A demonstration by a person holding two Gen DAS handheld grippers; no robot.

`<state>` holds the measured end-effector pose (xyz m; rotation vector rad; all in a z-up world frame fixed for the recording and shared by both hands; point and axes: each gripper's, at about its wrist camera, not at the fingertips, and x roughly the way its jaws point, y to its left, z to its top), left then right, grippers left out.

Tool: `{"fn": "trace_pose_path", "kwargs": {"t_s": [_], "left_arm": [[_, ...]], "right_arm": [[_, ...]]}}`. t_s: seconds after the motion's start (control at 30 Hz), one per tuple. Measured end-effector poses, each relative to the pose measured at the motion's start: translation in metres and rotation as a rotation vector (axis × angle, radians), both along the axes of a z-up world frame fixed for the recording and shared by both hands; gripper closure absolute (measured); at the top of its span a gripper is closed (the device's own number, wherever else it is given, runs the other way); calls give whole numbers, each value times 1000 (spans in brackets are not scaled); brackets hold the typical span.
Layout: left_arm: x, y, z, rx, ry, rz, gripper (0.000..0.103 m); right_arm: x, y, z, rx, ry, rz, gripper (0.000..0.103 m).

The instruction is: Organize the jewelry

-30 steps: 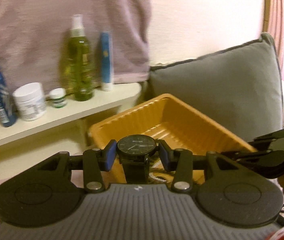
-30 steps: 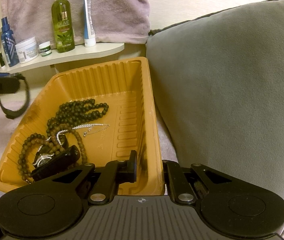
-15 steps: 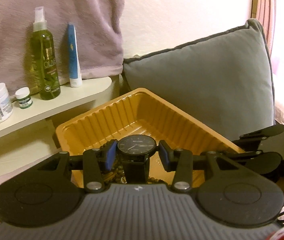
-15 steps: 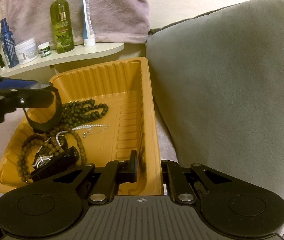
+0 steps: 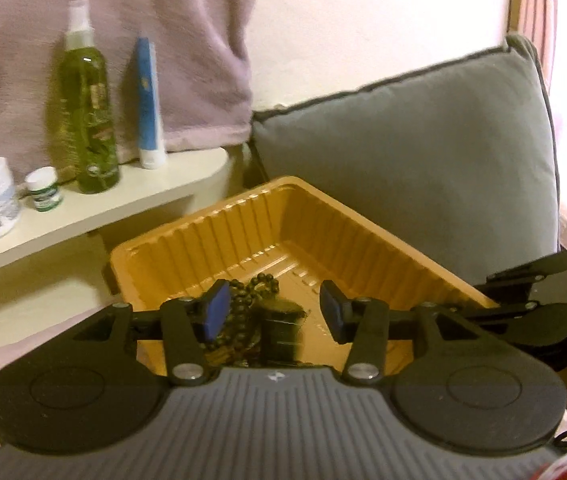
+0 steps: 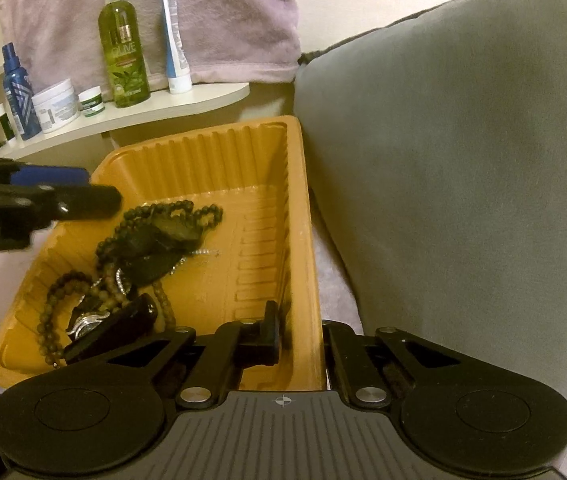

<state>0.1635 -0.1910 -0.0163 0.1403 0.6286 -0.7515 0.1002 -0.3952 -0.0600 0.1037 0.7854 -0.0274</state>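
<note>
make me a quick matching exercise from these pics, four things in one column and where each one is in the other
Things:
1. black watch
2. green spray bottle
3. right gripper
4. grey cushion

Places:
A. standing on the white shelf
B. clamped on the orange tray wall
C. lying on the beads in the tray
D. right of the tray

Pairs: 1-C, 2-A, 3-B, 4-D

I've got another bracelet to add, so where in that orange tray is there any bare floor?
The tray floor is bare along its far ribbed wall and down the strip by the wall next to the grey cushion. The near-left part is crowded: bead strings and dark watches lie tangled there.
</note>
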Motion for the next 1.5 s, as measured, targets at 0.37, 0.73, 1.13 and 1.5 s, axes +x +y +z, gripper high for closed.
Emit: {"fn": "trace_pose_path", "kwargs": {"t_s": [0.37,0.73,1.13,1.5], "left_arm": [[-4,53,5,-39,25,180,47],[-27,82,7,-45,26,295,33],[-66,112,20,-70,19,462,2],[-115,142,25,-28,97,575,1]], "right_arm": [[23,-29,-13,97,19,55,97],[1,-38,-15,140,-29,22,43],[-52,-32,28,150,-148,-42,26],[-71,25,62,211,-21,1,18]]}}
